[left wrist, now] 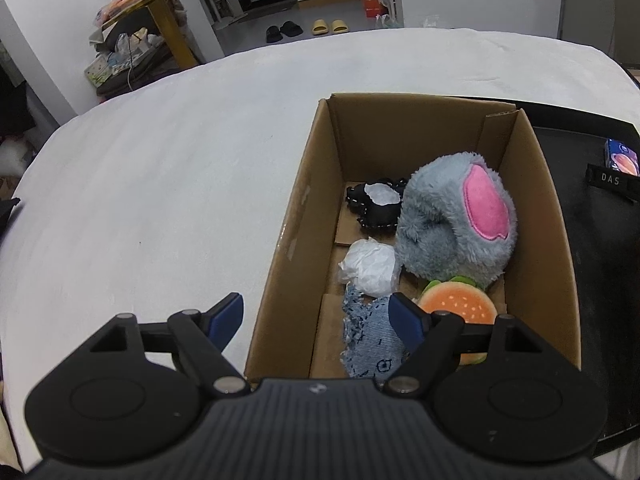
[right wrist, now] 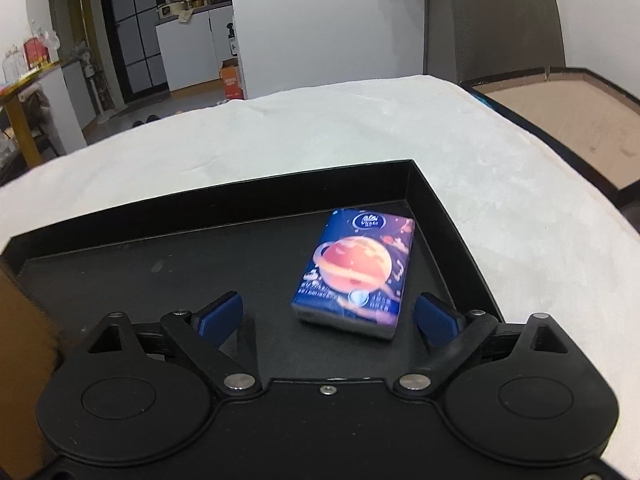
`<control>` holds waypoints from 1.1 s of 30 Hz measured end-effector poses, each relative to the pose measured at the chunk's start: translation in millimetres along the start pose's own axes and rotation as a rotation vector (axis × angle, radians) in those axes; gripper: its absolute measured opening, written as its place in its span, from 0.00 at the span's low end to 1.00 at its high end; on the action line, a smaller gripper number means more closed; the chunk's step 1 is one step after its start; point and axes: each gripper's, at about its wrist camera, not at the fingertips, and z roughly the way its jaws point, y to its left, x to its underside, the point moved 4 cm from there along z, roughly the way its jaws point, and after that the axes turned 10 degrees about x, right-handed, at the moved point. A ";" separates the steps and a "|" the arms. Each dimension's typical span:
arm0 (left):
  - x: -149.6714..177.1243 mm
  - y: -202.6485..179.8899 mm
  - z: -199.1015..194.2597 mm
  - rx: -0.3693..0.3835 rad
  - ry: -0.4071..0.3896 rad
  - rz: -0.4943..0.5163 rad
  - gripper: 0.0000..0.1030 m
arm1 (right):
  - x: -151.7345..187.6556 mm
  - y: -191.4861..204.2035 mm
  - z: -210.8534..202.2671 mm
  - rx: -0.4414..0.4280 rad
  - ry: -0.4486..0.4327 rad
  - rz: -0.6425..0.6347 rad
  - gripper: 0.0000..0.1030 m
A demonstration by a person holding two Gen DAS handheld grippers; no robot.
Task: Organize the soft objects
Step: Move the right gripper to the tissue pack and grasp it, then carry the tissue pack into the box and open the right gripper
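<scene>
Two tools hang over a white-covered worktop (left wrist: 160, 184), both with jaws spread wide and nothing gripped. The left tool (left wrist: 316, 314) hovers at the near end of a cardboard box (left wrist: 304, 216); its left pad is outside the box over the white cover, its right pad above the box's inside, and whether that pad touches the denim scrap (left wrist: 370, 340) under it cannot be told. Ahead of this tool, inside the box, lie the frayed denim scrap, a crumpled white paper wad (left wrist: 370, 266), an orange burger-shaped plush (left wrist: 460, 306) partly hidden by the right finger, a large grey plush with a pink patch (left wrist: 456, 220), and, farthest away, a black studded item with white stuffing (left wrist: 376, 204). The right tool (right wrist: 328, 314) is over a shallow black tray (right wrist: 224, 200), which sits just beside the box. A blue tissue pack printed with an orange planet (right wrist: 354, 270) lies flat on the tray just ahead of the tool, its near end reaching between the pads but closer to the right pad, touching neither.
</scene>
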 end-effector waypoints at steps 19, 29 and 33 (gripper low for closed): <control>4.1 3.9 0.3 0.012 -0.001 -0.021 0.76 | -2.5 -5.9 -5.7 0.046 -0.006 -0.026 0.52; 4.5 8.1 -1.8 0.021 -0.010 -0.038 0.76 | 3.5 -11.0 -38.9 -0.032 -0.029 -0.023 0.52; 4.4 13.0 -3.6 0.021 -0.014 -0.046 0.76 | 3.1 -8.1 -48.8 -0.062 -0.034 -0.021 0.52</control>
